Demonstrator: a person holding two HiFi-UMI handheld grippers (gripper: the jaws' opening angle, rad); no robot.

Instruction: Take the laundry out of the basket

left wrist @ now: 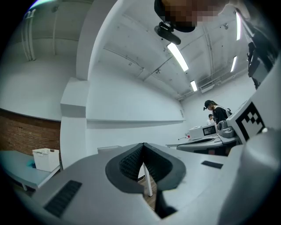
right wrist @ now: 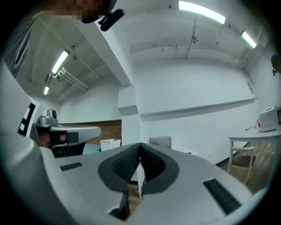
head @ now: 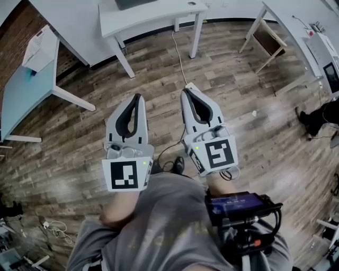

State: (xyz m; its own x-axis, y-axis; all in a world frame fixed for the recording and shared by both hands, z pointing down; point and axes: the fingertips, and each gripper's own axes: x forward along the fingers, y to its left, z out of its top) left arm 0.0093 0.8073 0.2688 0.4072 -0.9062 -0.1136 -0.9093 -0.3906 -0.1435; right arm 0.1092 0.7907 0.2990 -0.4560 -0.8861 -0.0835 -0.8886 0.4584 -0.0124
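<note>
Basket (head: 38,48) on blue table (head: 21,95), well apart from left tool (head: 139,97), right tool (head: 185,91); both clenched, empty.

The floor (head: 249,122) is grey-brown wood plank with a faint sheen; the left gripper (head: 139,97) and right gripper (head: 185,91) have matt pale-grey plastic shells; their pads (left wrist: 127,163) are black, ribbed and rubbery; the table (head: 153,13) is smooth white; the wall (left wrist: 22,134) is rough brick; the shirt (head: 159,227) is grey cloth.

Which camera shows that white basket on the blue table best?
The head view: the white basket looks largest there, seen from above. The left gripper view shows it smaller, side-on; the right gripper view, tiny.
</note>
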